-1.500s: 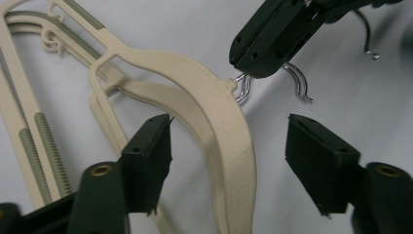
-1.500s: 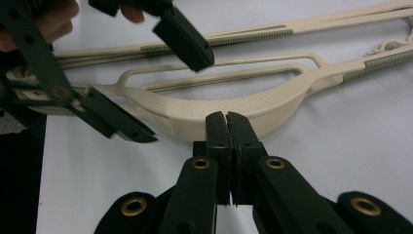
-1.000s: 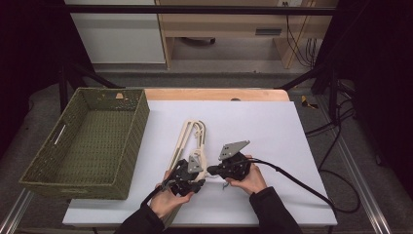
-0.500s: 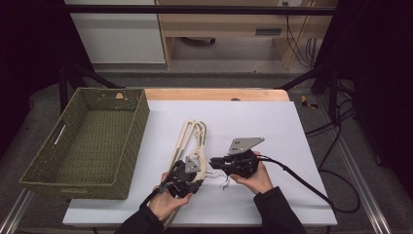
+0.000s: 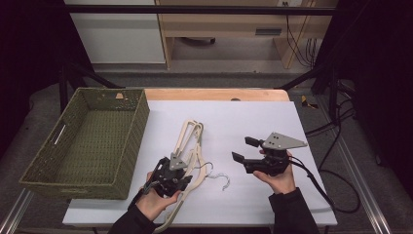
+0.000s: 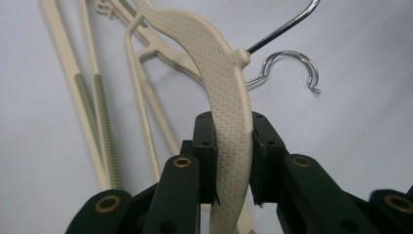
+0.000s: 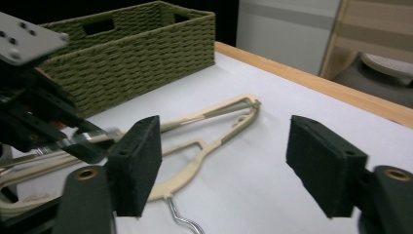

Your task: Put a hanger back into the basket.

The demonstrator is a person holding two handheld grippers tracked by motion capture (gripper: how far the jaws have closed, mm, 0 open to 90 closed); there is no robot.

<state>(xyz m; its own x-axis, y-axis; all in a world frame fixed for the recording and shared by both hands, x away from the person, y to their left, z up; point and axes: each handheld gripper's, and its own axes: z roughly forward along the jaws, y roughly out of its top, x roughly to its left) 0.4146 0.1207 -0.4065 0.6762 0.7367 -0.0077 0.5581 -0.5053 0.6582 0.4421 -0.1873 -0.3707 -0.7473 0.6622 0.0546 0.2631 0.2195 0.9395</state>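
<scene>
My left gripper is clamped on a cream hanger, pads on both sides of its textured arm, just below the neck where the chrome hook comes out. A second chrome hook wire runs off the top edge of the left gripper view; can't tell which hanger it belongs to. In the high view that gripper sits low on the table, near the front edge, left of centre, with my left hand behind it

My right gripper is wide open with nothing between the pads. In the high view it is off to the right, well apart from the left one, jaws pointing left toward the hangers, grey plate on top, cable trailing off to the right, my right hand under it

The hangers lie in a loose bunch on the white table top, fanned away from the left gripper toward the table's middle; exact count unclear, they overlap. One hook rests on the table between the two grippers

Green woven basket sits at the table's left edge, beside the bunch, not touching. Wood strip runs along the far edge of the table
</scene>
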